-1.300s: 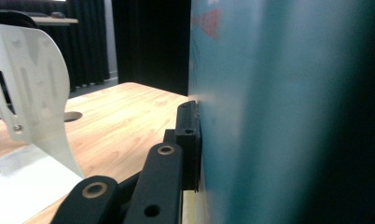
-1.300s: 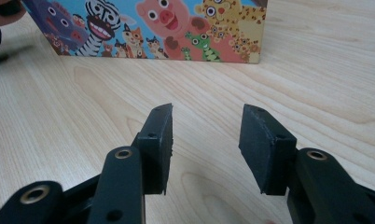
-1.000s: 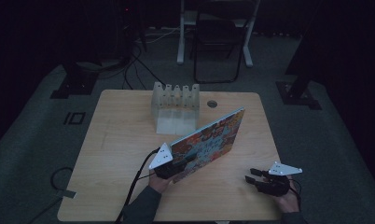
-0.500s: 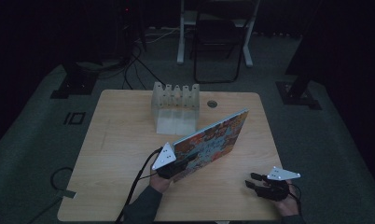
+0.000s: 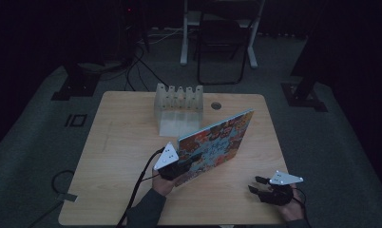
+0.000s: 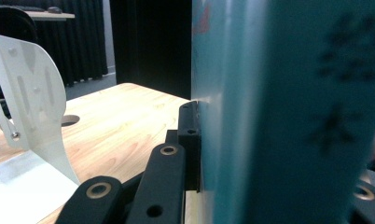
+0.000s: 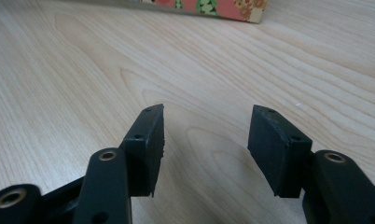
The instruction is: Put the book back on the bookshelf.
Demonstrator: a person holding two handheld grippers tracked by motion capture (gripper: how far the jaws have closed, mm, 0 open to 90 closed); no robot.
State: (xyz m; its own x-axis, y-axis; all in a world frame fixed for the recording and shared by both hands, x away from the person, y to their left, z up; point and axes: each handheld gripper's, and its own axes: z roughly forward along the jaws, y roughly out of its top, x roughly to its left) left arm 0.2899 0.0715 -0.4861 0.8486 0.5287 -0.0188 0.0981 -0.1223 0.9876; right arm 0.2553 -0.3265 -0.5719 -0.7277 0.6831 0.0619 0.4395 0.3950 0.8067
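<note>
Right gripper (image 5: 258,186) had shifted slightly lower and its jaws had just been opening, nothing between them; the book (image 5: 213,142) stayed tilted up.
Left gripper (image 5: 177,170) was clamped on the book's lower left corner, holding it raised at a slant above the table (image 5: 122,137), just in front of the white rack (image 5: 178,102). Right gripper lay well apart from the book, near the table's front right corner.

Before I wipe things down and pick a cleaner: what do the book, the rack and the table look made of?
Book: glossy printed card or paper cover, colourful, with a teal spine.
Rack: matte white, probably plastic; its thin flat divider plates have slots and small fasteners.
Table: pale wood or wood-look laminate, with grain lines and a smooth, faintly sheened top.
</note>
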